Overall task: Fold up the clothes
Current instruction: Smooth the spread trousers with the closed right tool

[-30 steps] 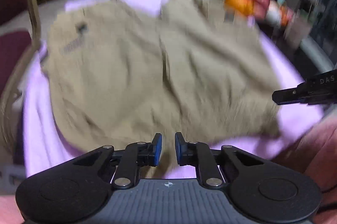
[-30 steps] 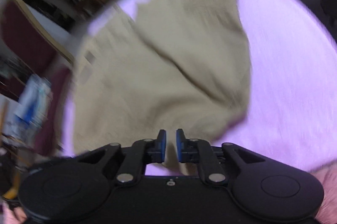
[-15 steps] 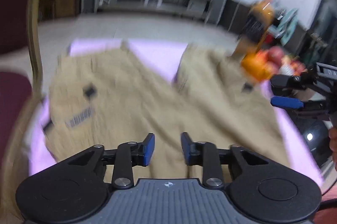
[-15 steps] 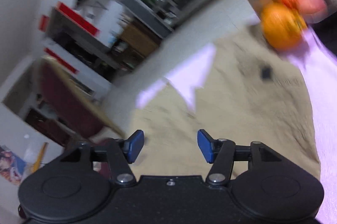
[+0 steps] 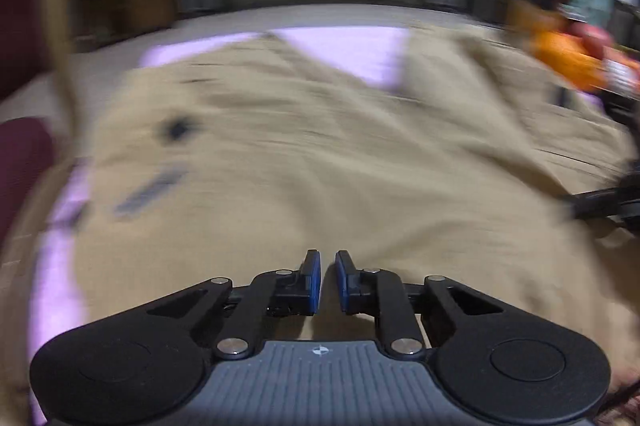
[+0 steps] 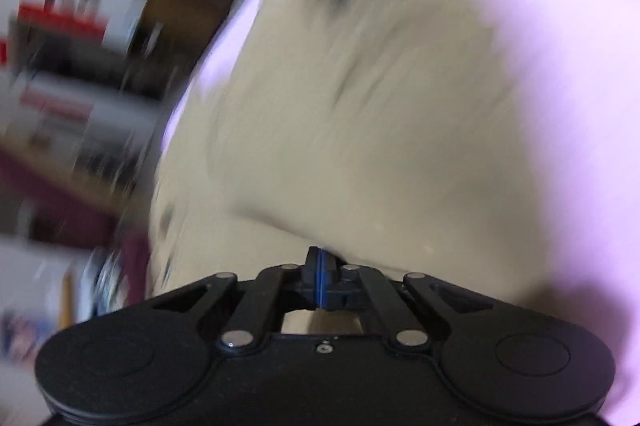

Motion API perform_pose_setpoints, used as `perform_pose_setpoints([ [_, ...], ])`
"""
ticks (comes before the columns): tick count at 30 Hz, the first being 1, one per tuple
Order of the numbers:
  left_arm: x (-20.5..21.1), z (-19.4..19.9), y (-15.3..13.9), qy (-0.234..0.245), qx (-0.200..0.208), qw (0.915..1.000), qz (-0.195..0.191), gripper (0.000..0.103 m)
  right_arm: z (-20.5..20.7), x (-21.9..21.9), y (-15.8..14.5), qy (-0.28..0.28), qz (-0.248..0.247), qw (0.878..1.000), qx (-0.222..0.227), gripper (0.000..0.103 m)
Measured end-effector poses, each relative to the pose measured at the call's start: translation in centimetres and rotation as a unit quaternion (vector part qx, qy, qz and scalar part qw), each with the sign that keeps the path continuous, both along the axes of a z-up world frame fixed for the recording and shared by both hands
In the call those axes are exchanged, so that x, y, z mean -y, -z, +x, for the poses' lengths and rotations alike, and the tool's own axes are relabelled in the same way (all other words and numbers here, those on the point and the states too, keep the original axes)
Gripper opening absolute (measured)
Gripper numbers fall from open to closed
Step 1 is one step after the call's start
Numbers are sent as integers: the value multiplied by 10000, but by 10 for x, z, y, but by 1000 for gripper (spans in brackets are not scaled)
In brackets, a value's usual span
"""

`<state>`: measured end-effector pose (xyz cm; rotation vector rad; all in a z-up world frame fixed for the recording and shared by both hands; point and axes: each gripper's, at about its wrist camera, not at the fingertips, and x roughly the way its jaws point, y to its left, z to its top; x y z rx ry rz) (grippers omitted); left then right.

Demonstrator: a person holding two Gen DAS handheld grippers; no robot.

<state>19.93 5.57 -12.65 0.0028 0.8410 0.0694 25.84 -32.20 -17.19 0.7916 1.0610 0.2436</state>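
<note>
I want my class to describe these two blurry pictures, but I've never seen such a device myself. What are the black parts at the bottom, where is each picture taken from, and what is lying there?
There is no robot here: a person holds a two-finger gripper in each hand, and each carries a wide-angle camera looking along its fingers. The black parts are the grippers themselves. One picture comes from the left gripper, whose blue pads stand slightly apart over the cloth. The other comes from the right gripper, its pads pressed together at the cloth's edge; whether fabric is pinched is unclear. A tan garment, seemingly trousers, lies spread on a lilac cover. Orange objects sit beyond it, too blurred to name.
</note>
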Motion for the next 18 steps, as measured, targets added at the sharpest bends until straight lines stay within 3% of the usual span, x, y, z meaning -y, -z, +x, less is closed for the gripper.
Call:
perform_pose_setpoints([
  [2, -19, 0, -3, -517, -21, 9987, 15, 13, -4, 32, -9, 762, -397, 9961, 220, 0],
  [4, -39, 0, -7, -1033, -43, 9946, 31, 14, -10, 48, -14, 1198, -348, 9917, 316, 1],
  [6, -43, -6, -17, -979, 60, 9949, -220, 14, -15, 43, -26, 1237, -401, 9902, 510, 14],
  [8, -46, -13, -28, -860, 177, 9949, -500, 14, -18, 28, -44, 994, -438, 9907, 822, 22],
  [12, -25, -2, -26, -254, 204, 9983, -492, 15, -14, -18, -68, 68, -397, 9909, 1282, 24],
  [15, -18, 5, -16, -9, 131, 9985, -538, 15, 0, -56, -68, -683, -208, 9904, 1182, 24],
  [18, -17, 11, -4, 104, 40, 9978, -648, 15, 25, -85, -45, -1350, 179, 9880, 732, 24],
])
